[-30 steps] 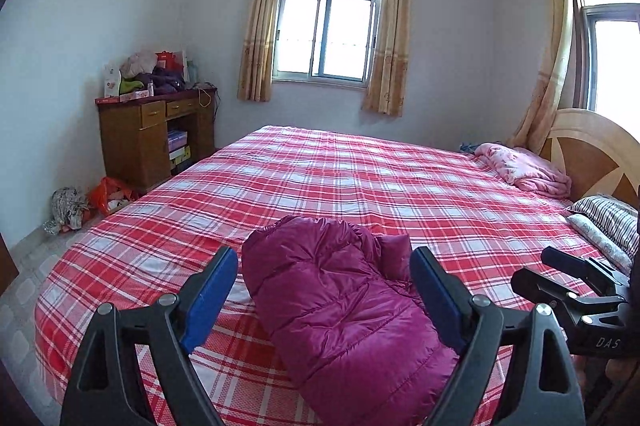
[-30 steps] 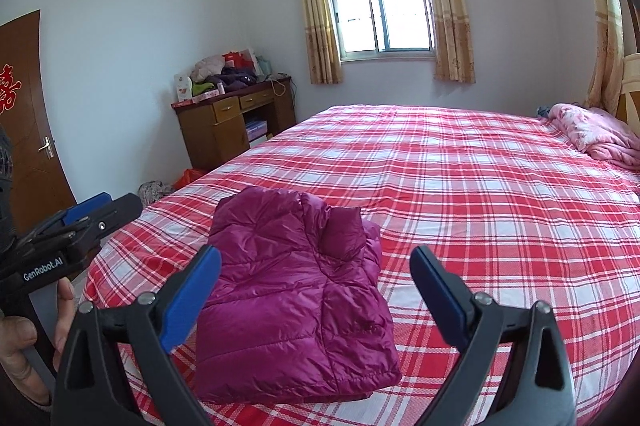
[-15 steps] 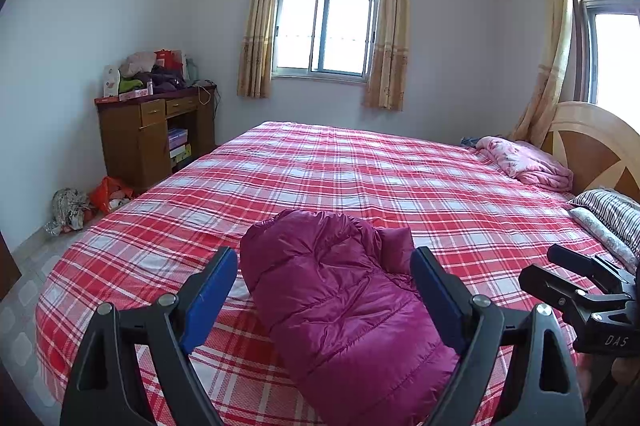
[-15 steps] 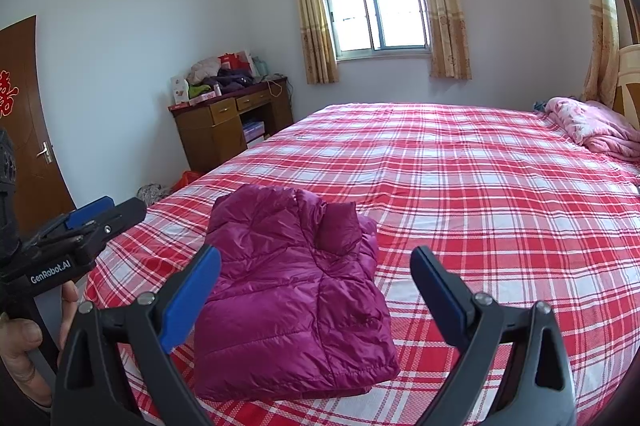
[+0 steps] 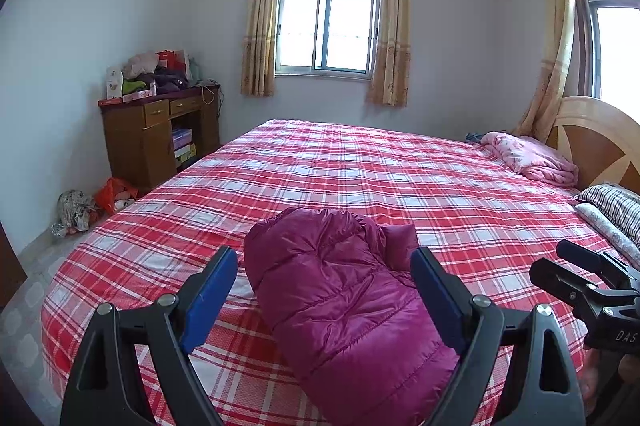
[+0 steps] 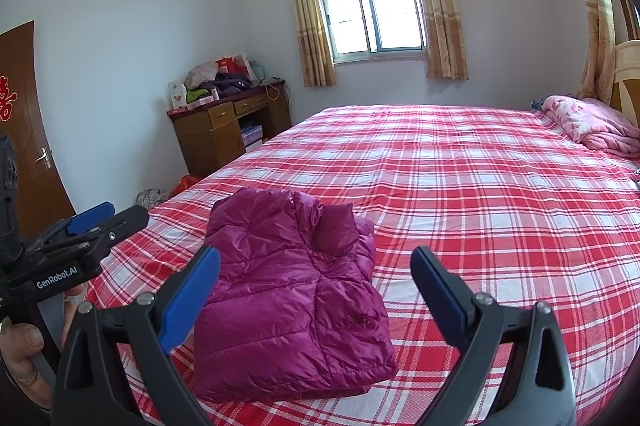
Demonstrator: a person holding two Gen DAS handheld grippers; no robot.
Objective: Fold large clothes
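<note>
A magenta puffer jacket (image 5: 344, 302) lies folded into a compact bundle near the foot corner of the bed; it also shows in the right wrist view (image 6: 292, 290). My left gripper (image 5: 324, 290) is open and empty, held above the jacket. My right gripper (image 6: 316, 286) is open and empty, also above and short of the jacket. Each gripper shows at the edge of the other's view: the right one (image 5: 576, 282) and the left one (image 6: 104, 222).
The bed has a red plaid cover (image 5: 360, 170). A pink blanket (image 5: 528, 158) and striped pillows (image 5: 612, 202) lie by the wooden headboard (image 5: 596, 142). A cluttered wooden desk (image 5: 156, 130) stands at the left wall, with bags on the floor (image 5: 92, 202). A door (image 6: 24, 130) is at the left.
Both grippers have drawn back and lifted slightly from the folded jacket, so it sits lower in both views. Both stay open. The jacket has not moved.
</note>
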